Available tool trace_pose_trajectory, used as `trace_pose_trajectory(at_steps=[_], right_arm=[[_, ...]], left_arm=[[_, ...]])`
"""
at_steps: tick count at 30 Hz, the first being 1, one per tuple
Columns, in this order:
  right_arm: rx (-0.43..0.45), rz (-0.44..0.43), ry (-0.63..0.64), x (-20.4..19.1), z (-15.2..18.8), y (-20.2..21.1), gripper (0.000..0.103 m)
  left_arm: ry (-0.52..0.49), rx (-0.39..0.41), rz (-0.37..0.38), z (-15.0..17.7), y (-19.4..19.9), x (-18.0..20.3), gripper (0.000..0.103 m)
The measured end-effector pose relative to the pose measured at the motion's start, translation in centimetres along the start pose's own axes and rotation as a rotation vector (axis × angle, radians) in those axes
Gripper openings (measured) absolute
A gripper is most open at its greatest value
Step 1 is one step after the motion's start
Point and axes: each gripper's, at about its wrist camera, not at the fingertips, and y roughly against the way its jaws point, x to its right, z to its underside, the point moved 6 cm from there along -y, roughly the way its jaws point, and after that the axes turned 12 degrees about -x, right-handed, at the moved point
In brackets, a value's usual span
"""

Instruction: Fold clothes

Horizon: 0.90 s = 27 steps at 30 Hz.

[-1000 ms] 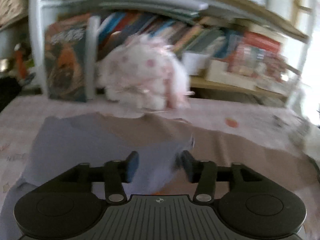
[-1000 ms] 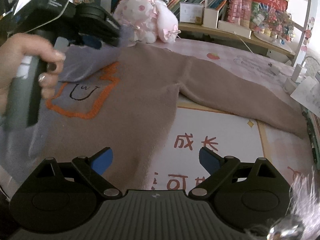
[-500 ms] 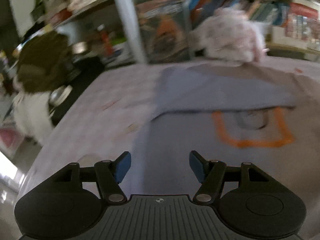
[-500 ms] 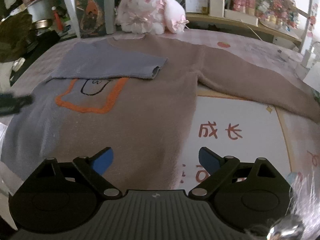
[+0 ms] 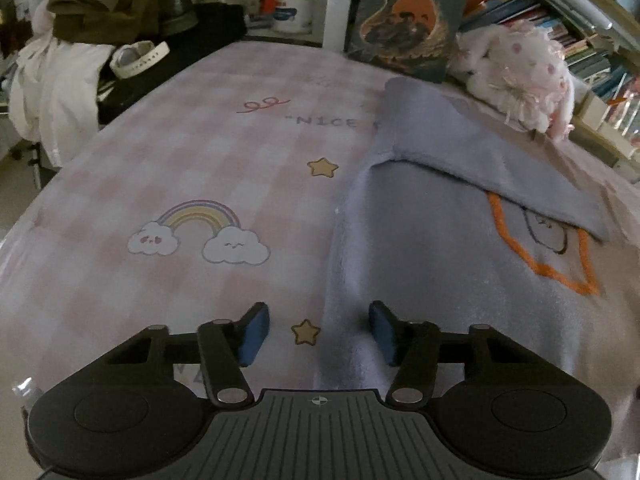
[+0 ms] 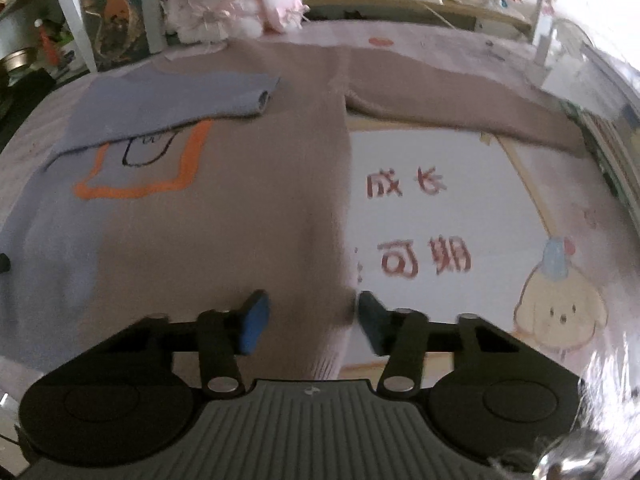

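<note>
A brown and lavender sweater (image 6: 240,208) with an orange outline motif lies flat on the bed. Its lavender sleeve (image 6: 172,108) is folded across the chest, and the brown sleeve (image 6: 460,100) stretches out to the right. My left gripper (image 5: 318,332) sits low over the sweater's (image 5: 440,260) lavender side edge near the hem. Its jaws are closing with that edge between them, the pads still apart from the cloth. My right gripper (image 6: 312,322) hovers over the brown side edge near the hem. Its jaws are closing around the fabric, which lies flat.
A pink plush toy (image 6: 232,0) and an upright book (image 5: 404,16) stand behind the sweater, with bookshelves beyond. The printed bed sheet (image 5: 180,160) spreads to the left, with dark clothes and bowls (image 5: 80,12) past its far left edge.
The left gripper let go of the lavender sleeve, now folded across the chest, and swung left and down to the side edge. Both grippers' jaws have narrowed; the right one sank slightly.
</note>
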Motion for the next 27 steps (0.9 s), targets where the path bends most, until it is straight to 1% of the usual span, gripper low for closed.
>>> trace_pose_trajectory(at_steps=[1, 2, 3, 4, 8, 13, 15, 17, 20, 21, 23, 24, 25, 26, 27], right_arm=[[0.003, 0.000, -0.008, -0.1, 0.1, 0.1, 0.035], [0.006, 0.000, -0.017, -0.2, 0.3, 0.2, 0.032], [0.010, -0.009, -0.024, -0.3, 0.4, 0.2, 0.023], [0.014, -0.020, -0.031, -0.4, 0.5, 0.3, 0.016], [0.026, -0.019, -0.019, -1.3, 0.5, 0.3, 0.013], [0.068, -0.012, 0.035, -2.4, 0.0, -0.2, 0.013], [0.083, -0.016, 0.036, -2.5, -0.5, -0.6, 0.013], [0.090, -0.016, 0.041, -2.7, -0.9, -0.8, 0.013], [0.091, -0.015, 0.048, -3.0, -1.1, -1.0, 0.013], [0.092, -0.010, 0.051, -3.0, -0.9, -0.9, 0.013], [0.094, -0.002, 0.049, -2.7, -0.6, -0.8, 0.013], [0.093, -0.003, 0.037, -2.5, -0.4, -0.7, 0.013], [0.092, -0.007, 0.023, -2.2, -0.3, -0.6, 0.013], [0.088, -0.014, 0.010, -2.0, -0.2, -0.6, 0.013], [0.084, -0.022, -0.004, -1.8, -0.1, -0.6, 0.014]], left_arm=[[-0.007, 0.000, 0.010, 0.0, 0.0, 0.0, 0.021], [-0.012, -0.003, 0.027, -0.1, 0.0, 0.0, 0.015], [-0.018, -0.002, 0.033, -0.1, 0.0, 0.1, 0.011], [-0.024, 0.001, 0.035, -0.2, 0.1, 0.2, 0.007], [-0.050, 0.056, 0.018, -0.7, 0.8, -0.1, 0.006], [-0.015, 0.062, -0.056, -1.9, 0.2, -2.8, 0.005], [0.011, 0.054, -0.066, -2.2, -0.1, -4.2, 0.005], [0.033, 0.033, -0.049, -2.4, -0.5, -5.2, 0.005], [0.100, 0.035, 0.063, -2.5, -0.1, -5.8, 0.007], [0.124, 0.053, 0.105, -2.5, 0.3, -5.8, 0.011], [0.145, 0.086, 0.181, -2.6, 0.9, -5.7, 0.025], [0.143, 0.098, 0.196, -2.5, 1.1, -5.4, 0.040], [0.131, 0.105, 0.193, -2.5, 1.2, -5.2, 0.055], [0.107, 0.106, 0.186, -2.3, 1.1, -4.8, 0.058], [0.079, 0.104, 0.180, -2.2, 1.0, -4.3, 0.057]])
